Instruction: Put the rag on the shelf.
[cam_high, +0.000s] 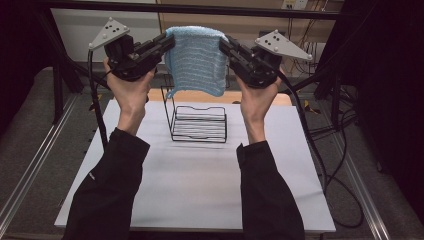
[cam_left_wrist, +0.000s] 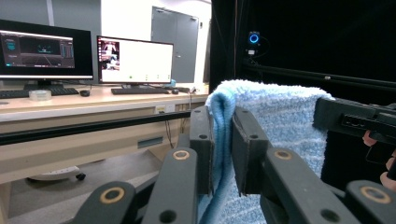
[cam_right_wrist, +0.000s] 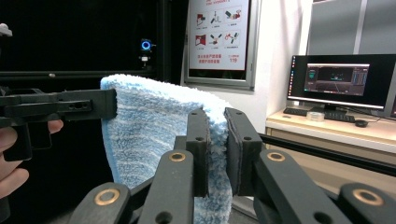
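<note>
One blue towel (cam_high: 196, 60), one black wire rack (cam_high: 198, 123) and two grippers are shown above one white table (cam_high: 200, 185). The towel is held in the air over the far half of the table, directly above the rack and clear of it. The left gripper (cam_high: 169, 41) is clamped on the towel's upper left corner, and the right gripper (cam_high: 223, 44) is clamped on its upper right corner; in each gripper view the folded cloth edge (cam_left_wrist: 223, 135) is seen pinched between the two black jaws. The towel is stretched between the grippers with its top edge running level from left to right across the table, and its faces are turned toward and away from the person. The cloth hangs straight down from that edge. The lower left corner is seen to curl slightly. The lower end of the towel is cut off at the bottom of both gripper views (cam_right_wrist: 159, 140). Part of the rack's rear frame is hidden behind the hanging cloth in the high view. Two monitors (cam_left_wrist: 135, 60) are visible on a desk (cam_left_wrist: 93, 105) in the background
</note>
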